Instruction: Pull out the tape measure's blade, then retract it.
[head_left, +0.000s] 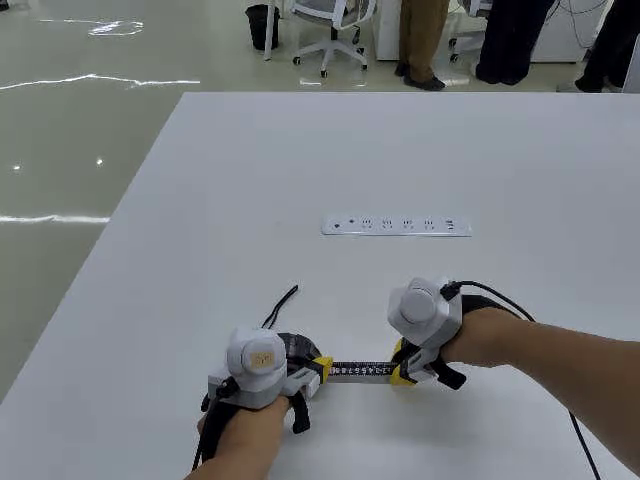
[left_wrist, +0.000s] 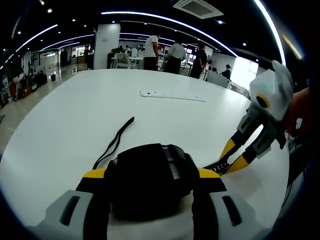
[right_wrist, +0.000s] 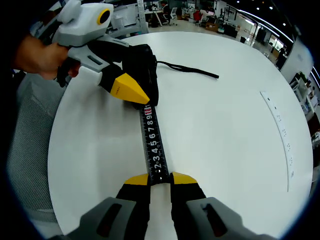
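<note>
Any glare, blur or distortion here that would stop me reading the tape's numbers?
Head view: sharp, evenly lit, glare streaks on the floor only; blade numerals too small to read. Right gripper view: fisheye bends the power strip and table edge, yet the numerals are crisp. Left gripper view: ceiling lights flare, tape measure case dark, little detail.

Tape measure, one. Case (head_left: 298, 352) black, rounded, resting on the white desk close to its near edge and nearer the left edge than the right, clamped between the jaws of the left gripper (left_wrist: 150, 175). Blade (right_wrist: 154, 145) dark with white numerals, drawn out a short length, lying flat along the near edge, its free end pinched by the right gripper (right_wrist: 160, 178). Wrist strap (head_left: 283, 303) black, trailing loose from the case toward the far edge.
</note>
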